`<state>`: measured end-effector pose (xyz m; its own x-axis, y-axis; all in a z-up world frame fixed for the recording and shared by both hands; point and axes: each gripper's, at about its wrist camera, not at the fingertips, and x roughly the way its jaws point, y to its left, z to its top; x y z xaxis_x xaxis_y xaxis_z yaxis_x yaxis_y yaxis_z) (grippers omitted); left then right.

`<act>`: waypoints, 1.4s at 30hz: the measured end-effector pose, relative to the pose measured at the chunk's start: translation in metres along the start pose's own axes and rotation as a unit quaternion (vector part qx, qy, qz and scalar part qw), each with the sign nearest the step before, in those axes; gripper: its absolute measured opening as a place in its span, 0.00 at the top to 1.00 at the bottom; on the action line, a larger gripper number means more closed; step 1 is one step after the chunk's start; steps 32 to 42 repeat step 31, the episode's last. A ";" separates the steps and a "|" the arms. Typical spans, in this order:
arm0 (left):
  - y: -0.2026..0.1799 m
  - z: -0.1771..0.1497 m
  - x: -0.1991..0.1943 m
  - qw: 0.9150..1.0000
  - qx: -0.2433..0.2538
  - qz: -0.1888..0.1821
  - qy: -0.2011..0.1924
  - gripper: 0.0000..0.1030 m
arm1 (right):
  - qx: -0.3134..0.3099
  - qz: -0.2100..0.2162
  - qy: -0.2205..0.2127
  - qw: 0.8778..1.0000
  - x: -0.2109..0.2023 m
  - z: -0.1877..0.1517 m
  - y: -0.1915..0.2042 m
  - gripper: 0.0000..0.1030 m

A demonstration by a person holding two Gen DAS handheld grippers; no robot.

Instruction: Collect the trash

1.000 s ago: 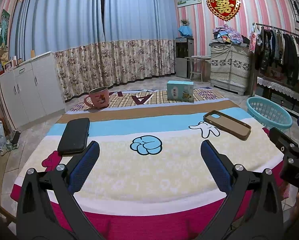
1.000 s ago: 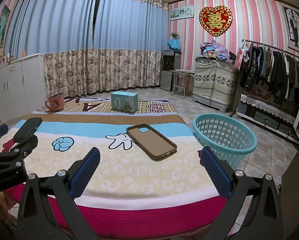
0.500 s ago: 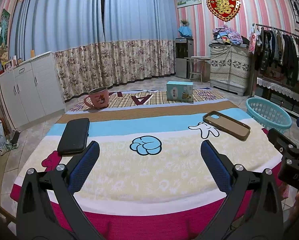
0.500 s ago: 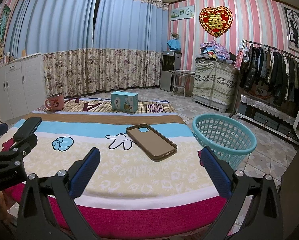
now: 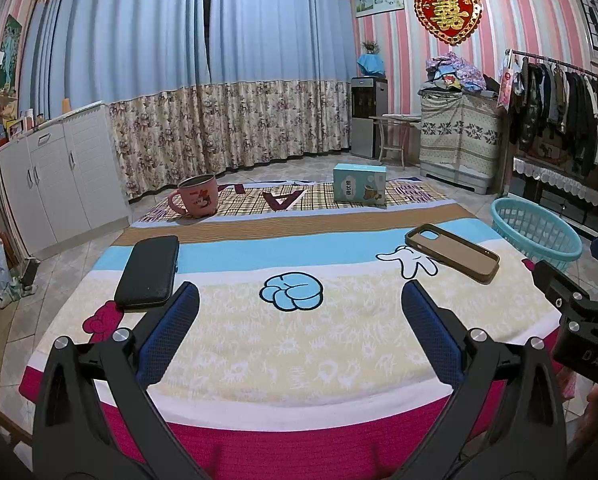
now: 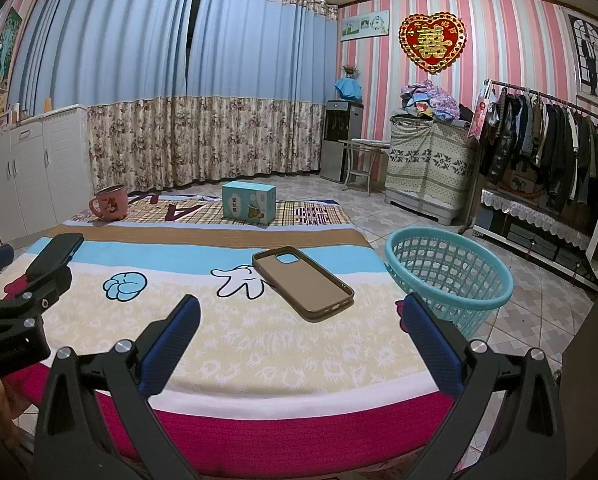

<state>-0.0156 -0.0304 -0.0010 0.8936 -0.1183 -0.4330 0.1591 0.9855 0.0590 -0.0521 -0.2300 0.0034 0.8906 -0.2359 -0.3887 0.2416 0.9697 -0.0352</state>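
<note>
Nothing has shifted since a second ago. My left gripper (image 5: 299, 312) and right gripper (image 6: 299, 324) both hover spread wide and empty over the blanket (image 6: 259, 344). The brown phone case (image 6: 303, 282) lies flat beside the teal basket (image 6: 449, 276). It looks light and flexible; I'd pinch its raised rim.

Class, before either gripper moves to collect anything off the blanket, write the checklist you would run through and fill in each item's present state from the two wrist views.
1. Left gripper open and holding nothing: ok.
2. Right gripper open and holding nothing: ok.
3. Basket upright, mouth open, beside the blanket's right edge: ok.
4. Phone case lies flat, nothing on it, ahead of the right gripper: ok.
5. Black pouch lies flat, near the left gripper: ok.
6. Which of the mug and box count as trash: cannot tell.
</note>
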 end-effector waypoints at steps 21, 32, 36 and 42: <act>-0.005 0.005 -0.001 1.000 -0.003 -0.001 -0.002 0.05 | -0.001 0.000 0.000 1.000 0.001 0.000 -0.001 0.04; -0.005 0.004 -0.002 1.000 -0.004 -0.003 -0.002 0.05 | -0.001 0.000 0.000 1.000 0.000 0.000 0.000 0.04; -0.005 0.004 -0.002 1.000 -0.004 -0.003 -0.002 0.05 | -0.001 0.000 0.000 1.000 0.000 0.000 0.000 0.04; -0.005 0.004 -0.002 1.000 -0.004 -0.003 -0.002 0.05 | -0.001 0.000 0.000 1.000 0.000 0.000 0.000 0.04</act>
